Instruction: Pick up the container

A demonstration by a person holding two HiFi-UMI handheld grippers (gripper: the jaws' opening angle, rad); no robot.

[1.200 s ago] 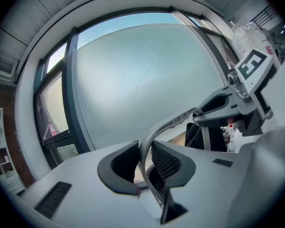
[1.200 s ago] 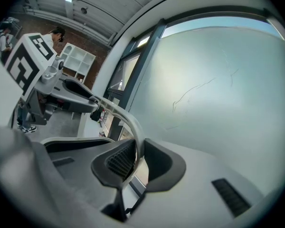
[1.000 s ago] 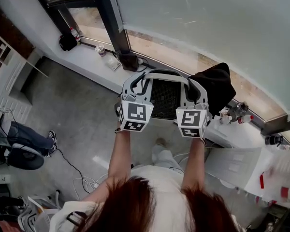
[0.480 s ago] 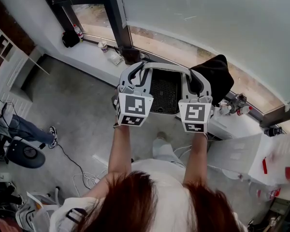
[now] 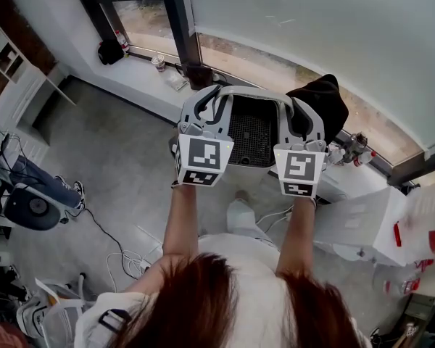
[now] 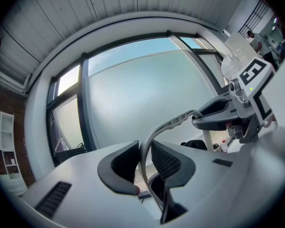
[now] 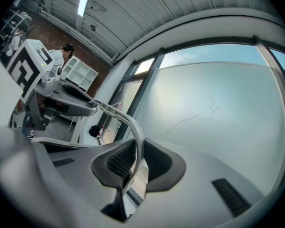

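The container (image 5: 251, 130) is a dark mesh basket with a pale grey rim (image 5: 250, 92), held up in the air in front of the person, well above the floor. My left gripper (image 5: 205, 116) is shut on its left rim and my right gripper (image 5: 299, 120) on its right rim. In the left gripper view the thin grey rim (image 6: 168, 126) runs between the dark pads of the left gripper (image 6: 143, 158). The right gripper view shows the same rim (image 7: 126, 120) pinched in the right gripper (image 7: 138, 156). Both jaws press on it.
A window sill runs behind the basket with a black bag (image 5: 325, 104), small bottles (image 5: 355, 151), a can (image 5: 158, 61) and a dark window post (image 5: 180, 27). A white table (image 5: 362, 220) stands at right; a seated person's legs (image 5: 36, 191) and floor cables (image 5: 119, 256) are at left.
Both grippers have risen with the container and moved toward the window. Their grip on the rim is unchanged.
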